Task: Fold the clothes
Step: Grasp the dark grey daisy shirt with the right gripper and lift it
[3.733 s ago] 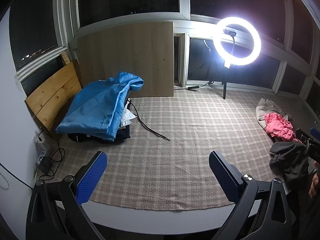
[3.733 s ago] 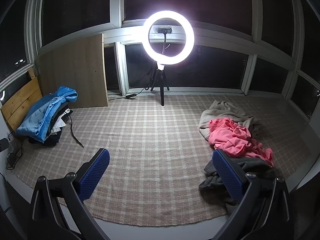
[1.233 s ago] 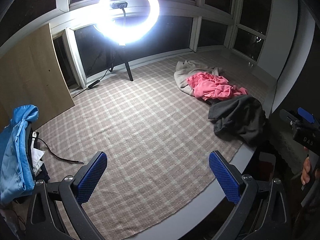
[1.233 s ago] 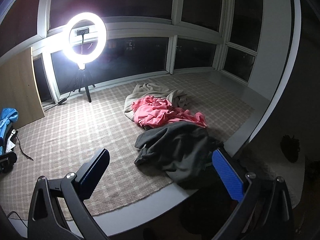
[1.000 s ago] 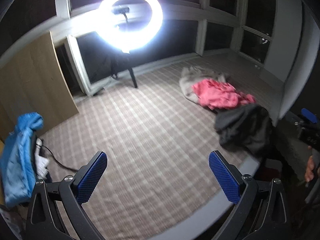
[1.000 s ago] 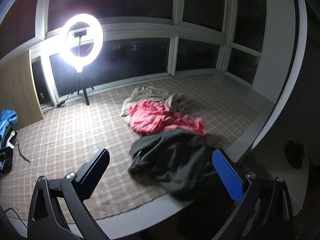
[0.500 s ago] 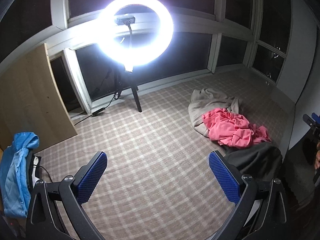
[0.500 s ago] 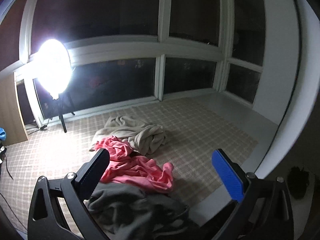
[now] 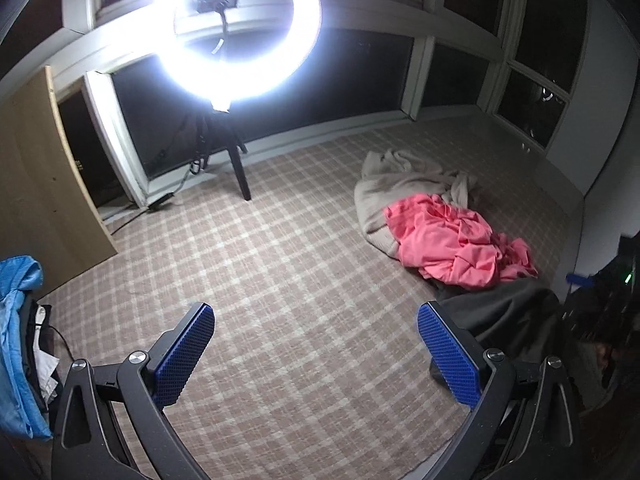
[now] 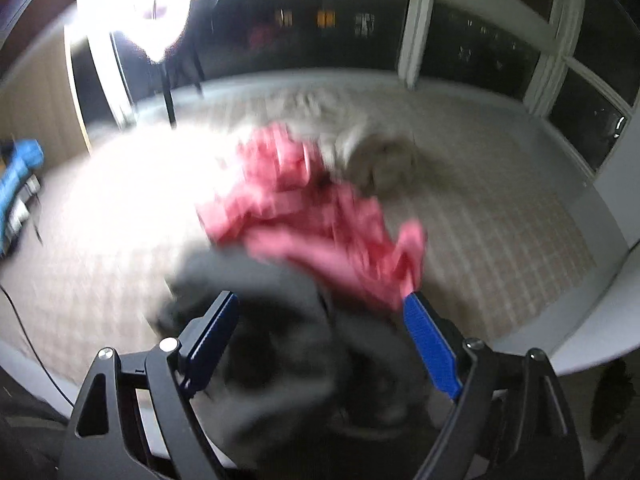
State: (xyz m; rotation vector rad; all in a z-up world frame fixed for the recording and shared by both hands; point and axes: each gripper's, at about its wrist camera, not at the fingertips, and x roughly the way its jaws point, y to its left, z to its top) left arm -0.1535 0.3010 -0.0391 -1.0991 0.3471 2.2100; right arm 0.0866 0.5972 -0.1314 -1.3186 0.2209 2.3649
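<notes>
On plaid rug (image 9: 304,280), dark garment (image 10: 280,344) seemingly lies between right gripper's (image 10: 322,344) wide-open, empty jaws.

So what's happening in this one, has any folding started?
Not yet. A person holds two grippers over a checked mat lit by a ring light. The unfolded pile lies at the mat's right: a dark grey garment nearest, a pink garment on a beige one. The right gripper, jaws open, is at the grey garment; its view is too blurred to show contact. The left gripper is open and empty. A blue garment lies far left.
</notes>
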